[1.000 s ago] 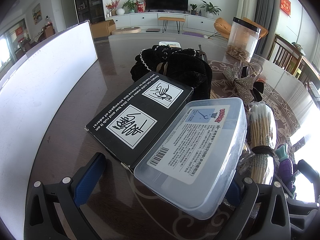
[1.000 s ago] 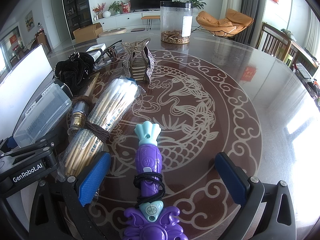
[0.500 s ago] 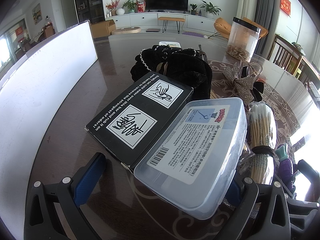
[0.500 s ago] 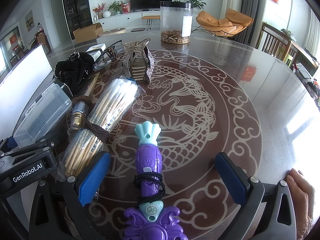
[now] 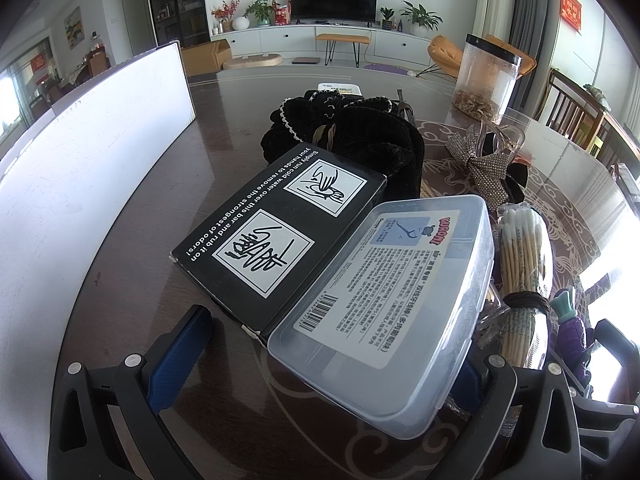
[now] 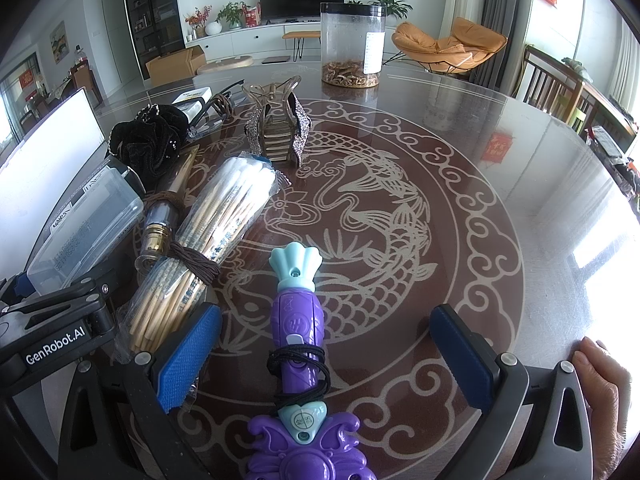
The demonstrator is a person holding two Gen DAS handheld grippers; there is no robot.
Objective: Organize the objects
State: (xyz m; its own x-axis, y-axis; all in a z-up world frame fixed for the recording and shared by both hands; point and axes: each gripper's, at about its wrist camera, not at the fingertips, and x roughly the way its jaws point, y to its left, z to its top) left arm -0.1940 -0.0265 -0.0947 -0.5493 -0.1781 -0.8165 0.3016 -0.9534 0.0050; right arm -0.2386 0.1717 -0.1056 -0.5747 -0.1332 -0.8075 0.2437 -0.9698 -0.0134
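Left gripper: jaws spread wide, grasping nothing. Between its blue pads lies a clear plastic lidded box with a printed label, resting partly on a black carton printed with white instructions. Behind the carton sits a black velvet scrunchie. A white board stands along the left side of the table.

Right gripper: jaws likewise spread apart, empty. A purple and teal toy wand, wrapped with a black elastic band, lies lengthwise between the pads, touching neither. Just beside the left pad lies a bagged bundle of cotton swabs, tied with a brown hair tie. Farther back stand a rhinestone hair claw and a clear canister with a black lid. A person's hand shows at the right edge, beside the gripper frame.
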